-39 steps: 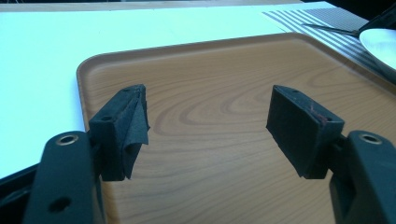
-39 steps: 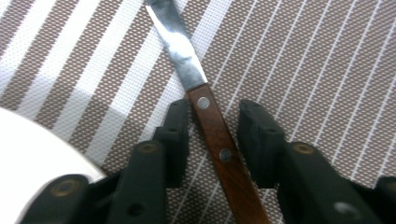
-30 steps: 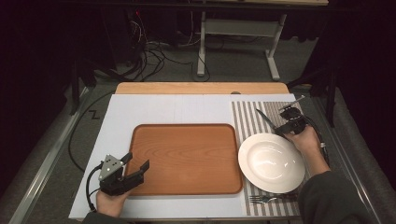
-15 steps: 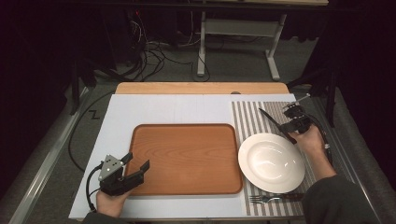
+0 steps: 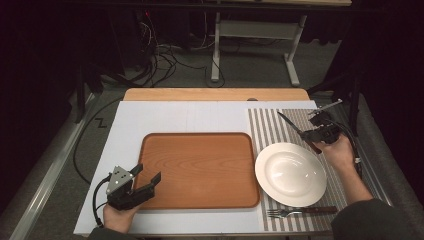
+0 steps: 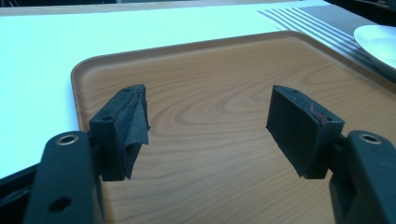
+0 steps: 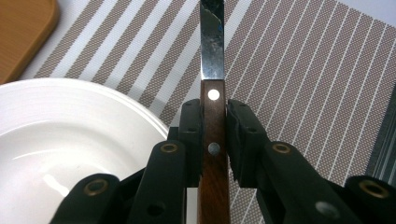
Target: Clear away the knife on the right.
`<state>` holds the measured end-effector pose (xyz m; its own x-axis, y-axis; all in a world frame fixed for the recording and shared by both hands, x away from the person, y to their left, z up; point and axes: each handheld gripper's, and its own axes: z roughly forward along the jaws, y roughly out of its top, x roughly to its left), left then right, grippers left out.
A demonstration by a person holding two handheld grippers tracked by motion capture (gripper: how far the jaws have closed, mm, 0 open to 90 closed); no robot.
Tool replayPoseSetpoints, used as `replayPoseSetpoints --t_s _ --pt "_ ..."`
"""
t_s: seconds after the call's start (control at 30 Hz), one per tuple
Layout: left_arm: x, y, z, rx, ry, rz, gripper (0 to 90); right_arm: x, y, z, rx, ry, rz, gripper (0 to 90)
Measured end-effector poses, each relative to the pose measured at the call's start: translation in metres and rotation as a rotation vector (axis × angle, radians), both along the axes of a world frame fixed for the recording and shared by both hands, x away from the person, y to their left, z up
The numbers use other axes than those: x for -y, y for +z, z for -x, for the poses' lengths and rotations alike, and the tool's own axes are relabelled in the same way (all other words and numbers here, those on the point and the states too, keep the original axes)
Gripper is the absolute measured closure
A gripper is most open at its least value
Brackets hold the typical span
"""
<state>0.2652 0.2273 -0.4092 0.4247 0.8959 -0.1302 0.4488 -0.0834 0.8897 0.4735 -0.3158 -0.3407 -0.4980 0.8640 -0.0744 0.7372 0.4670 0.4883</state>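
Knife (image 7: 214,112) clamped by its wooden handle between the pads of the right gripper (image 7: 214,122), blade running straight out ahead of the jaws, long axis in line with the gripper. In the high view the right gripper (image 5: 320,131) holds it above the far right part of the striped placemat (image 5: 270,127), blade tip pointing far-left, just beyond the far-right rim of the white plate (image 5: 290,173). Fork (image 5: 300,212) lies on the mat's near edge, near the plate. Wooden tray (image 5: 200,170) sits left of the plate. Left gripper (image 5: 145,182) rests at the tray's near-left corner, jaws spread, nothing between them. Right hand is far nearer; likely the knife goes down beside the plate.
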Motion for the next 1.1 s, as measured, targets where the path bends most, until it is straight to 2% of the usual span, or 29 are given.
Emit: replayPoseSetpoints --t_s 0.43,0.7,0.97,1.1 --pt "0.000 0.000 0.000 0.002 0.007 0.001 30.2 -0.012 0.015 0.036 0.030 0.067 -0.049 78.2" --pt "-0.001 0.000 0.001 0.002 0.009 0.005 30.2 -0.030 0.020 0.058 0.031 0.125 -0.087 78.2" --pt "-0.001 0.000 0.001 0.003 0.009 -0.001 30.0 -0.054 0.016 0.076 0.023 0.189 -0.128 78.2" --pt "-0.001 0.000 0.001 0.003 0.007 -0.003 30.0 -0.066 0.014 0.082 0.014 0.214 -0.130 78.2"
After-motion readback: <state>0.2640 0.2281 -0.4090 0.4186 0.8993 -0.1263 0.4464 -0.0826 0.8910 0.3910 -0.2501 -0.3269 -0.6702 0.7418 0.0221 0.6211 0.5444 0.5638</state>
